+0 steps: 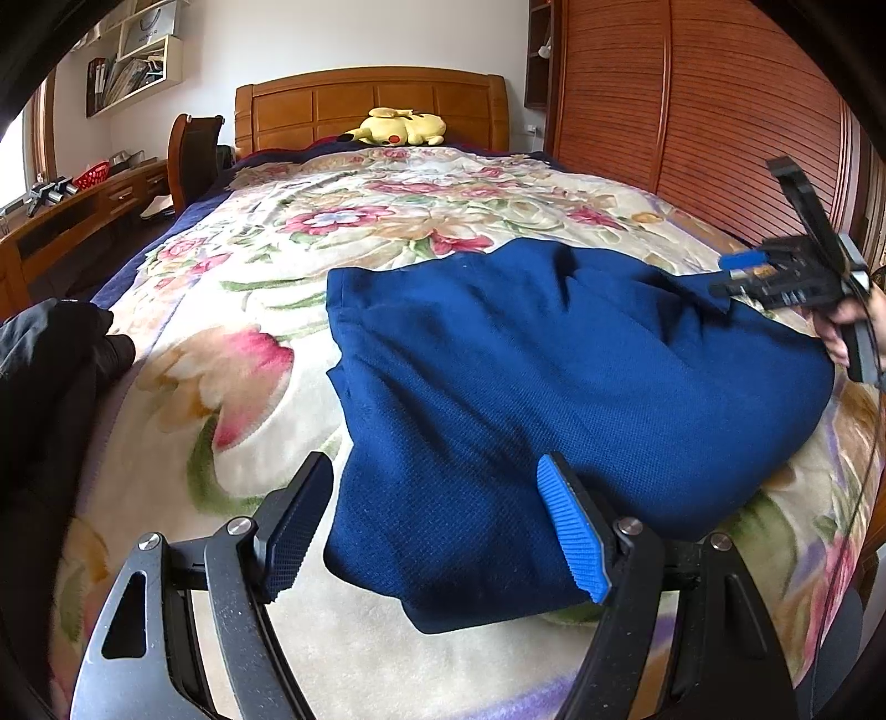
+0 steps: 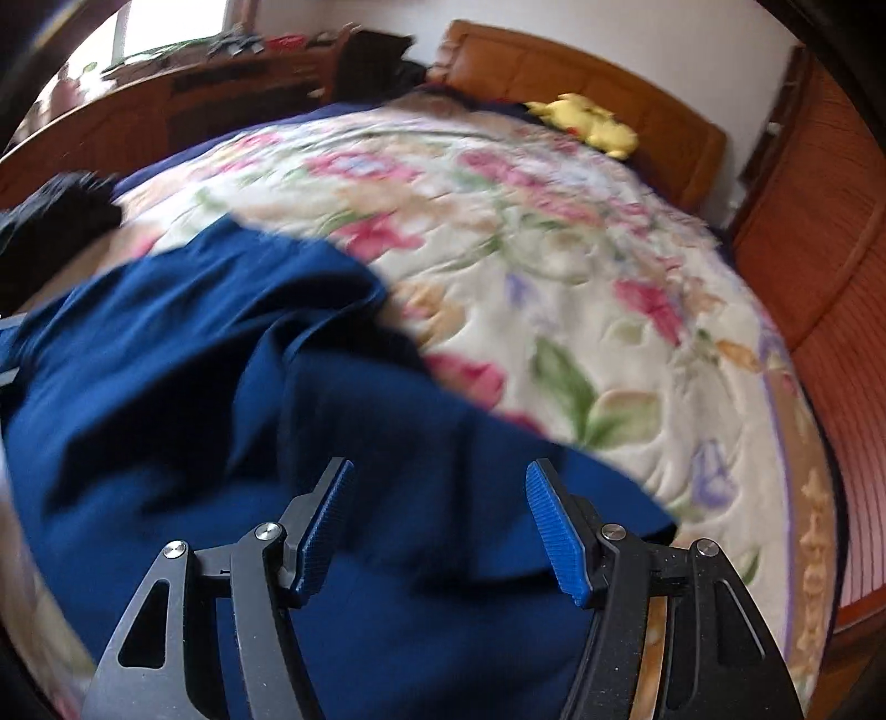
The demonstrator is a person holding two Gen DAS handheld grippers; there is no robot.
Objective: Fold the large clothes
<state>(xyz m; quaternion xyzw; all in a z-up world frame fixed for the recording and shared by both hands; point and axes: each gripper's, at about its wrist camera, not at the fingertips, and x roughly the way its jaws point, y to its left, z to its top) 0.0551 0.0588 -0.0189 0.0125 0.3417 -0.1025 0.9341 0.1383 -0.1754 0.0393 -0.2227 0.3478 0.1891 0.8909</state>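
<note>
Both hand-held grippers [image 1: 432, 520] [image 2: 440, 526] agape.

Readable text: one faint word only.
You can just make out "HONOR" on the white bag [image 1: 148, 34] on the wall shelf [image 1: 135, 66], up left of the headboard [image 1: 371, 105]; nothing else is legible.

The garment [image 1: 554, 376] lies on the bed [image 1: 266, 288], the plush toy [image 1: 400, 128] behind it by the headboard [image 1: 371, 105]; left tongs [image 1: 437, 520] before it, right tongs [image 1: 731, 277] at its right.
</note>
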